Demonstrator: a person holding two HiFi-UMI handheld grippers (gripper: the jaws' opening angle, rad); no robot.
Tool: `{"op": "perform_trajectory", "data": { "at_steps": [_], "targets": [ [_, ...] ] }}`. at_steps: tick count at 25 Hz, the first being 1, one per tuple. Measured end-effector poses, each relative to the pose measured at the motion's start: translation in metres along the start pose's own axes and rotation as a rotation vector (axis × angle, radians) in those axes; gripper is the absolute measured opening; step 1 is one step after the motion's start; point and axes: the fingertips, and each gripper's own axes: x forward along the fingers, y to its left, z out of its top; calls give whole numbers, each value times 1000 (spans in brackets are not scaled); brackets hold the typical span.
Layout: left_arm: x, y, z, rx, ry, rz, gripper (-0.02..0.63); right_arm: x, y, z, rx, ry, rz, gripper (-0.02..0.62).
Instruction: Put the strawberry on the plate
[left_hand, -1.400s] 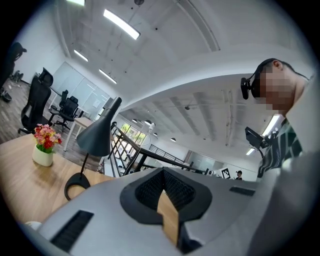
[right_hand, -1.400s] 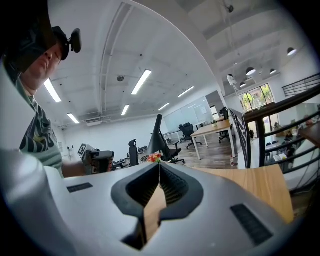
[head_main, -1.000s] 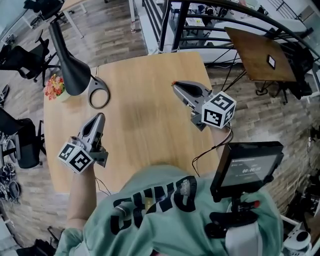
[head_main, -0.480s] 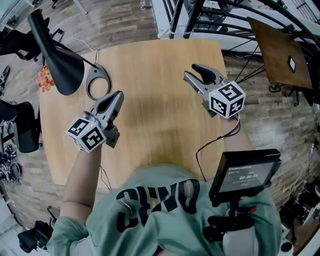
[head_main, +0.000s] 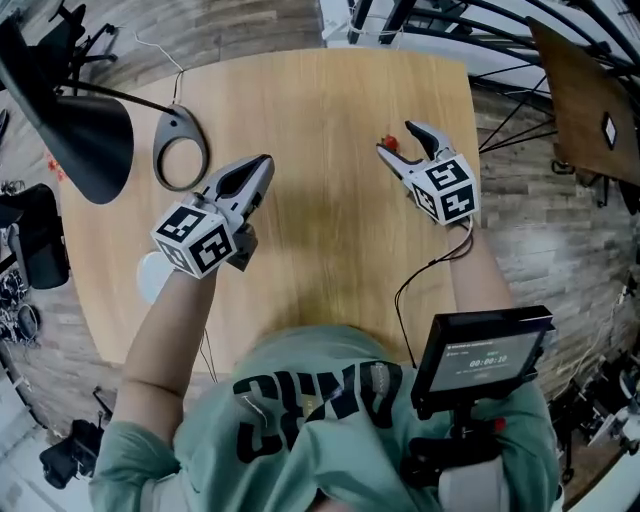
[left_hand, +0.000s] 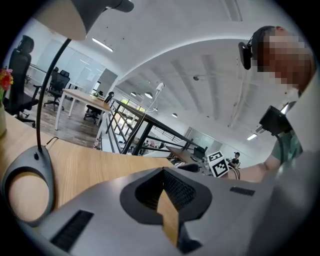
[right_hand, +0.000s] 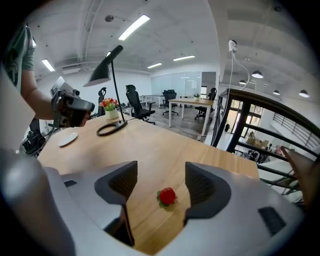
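The right gripper (right_hand: 161, 181) has its jaws spread wide, having just been opening. The strawberry (right_hand: 167, 196) lies on the wooden surface (head_main: 320, 240) in the gap between them, touched by neither jaw. In the head view the strawberry is in the upper right of the frame, toward the right side of the surface.

The left gripper (head_main: 262, 165) is left of centre in the head view. Its jaws are pressed together with nothing in them, and only a thin sliver of the surface shows through the notch below the pads.

The plate (right_hand: 67, 139), small and white, lies by the left edge of the surface, well apart from the strawberry. In the head view the left gripper partly covers it, so it may be a shallow saucer rather than a flat plate.

A black lamp (head_main: 88, 140) fills the upper left of the head view. Its ring-shaped base rests flat on the surface, near the left gripper's tips.
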Motion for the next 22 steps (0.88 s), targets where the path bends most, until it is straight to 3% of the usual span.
{"op": "perform_trajectory", "data": {
  "at_steps": [11,16,18,22],
  "targets": [
    [24,13,-33,-34,56,-14,2,41,-16,-52,19,114,-38,282],
    [26,10,-39,-41,66,-26,2,53,-9,-71,5,159,-1,281],
    [27,7,-42,-44,68,-28,2,51,-7,-72,-11,163,10,144],
    [25,-2,-46,-48,71,-40,2,35,-3,-55,-45,99,-17,144]
  ]
}}
